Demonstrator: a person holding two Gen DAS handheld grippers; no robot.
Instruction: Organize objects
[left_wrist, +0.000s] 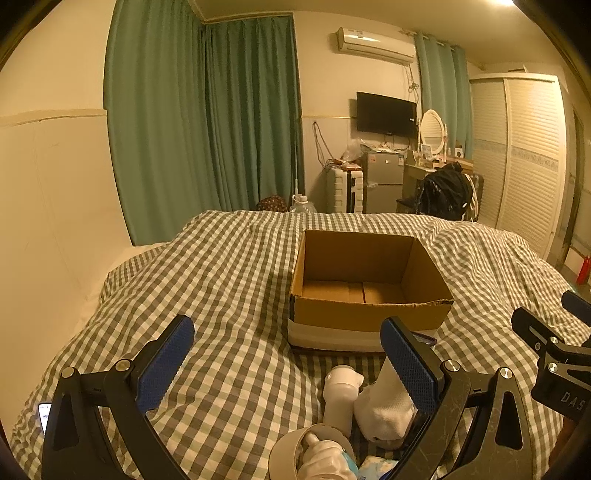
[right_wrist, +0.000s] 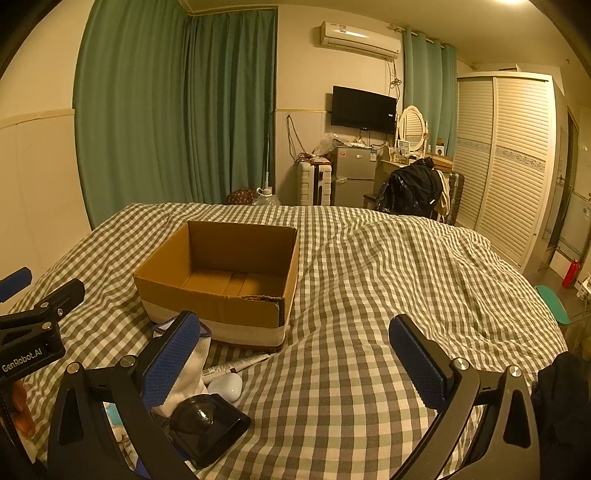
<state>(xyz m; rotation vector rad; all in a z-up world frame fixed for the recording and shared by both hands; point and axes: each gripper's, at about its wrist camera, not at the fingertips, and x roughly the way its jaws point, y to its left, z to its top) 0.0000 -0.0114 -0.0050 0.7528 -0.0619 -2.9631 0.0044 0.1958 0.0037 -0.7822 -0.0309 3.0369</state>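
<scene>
Both grippers hovered over the checked bed cover (left_wrist: 229, 280) with fingers spread wide, nothing between them: the left gripper (left_wrist: 288, 354) and the right gripper (right_wrist: 295, 354). An open cardboard box (left_wrist: 369, 306) sat on the bed ahead. Near it lay a white bottle (left_wrist: 341, 391), a white sock (left_wrist: 384, 406) and a tape roll (left_wrist: 291, 443).

The left gripper (left_wrist: 288, 358) and the right gripper (right_wrist: 295, 358) hang side by side, both tilted somewhat downward, jaws spread wide with nothing held between their blue pads.
</scene>
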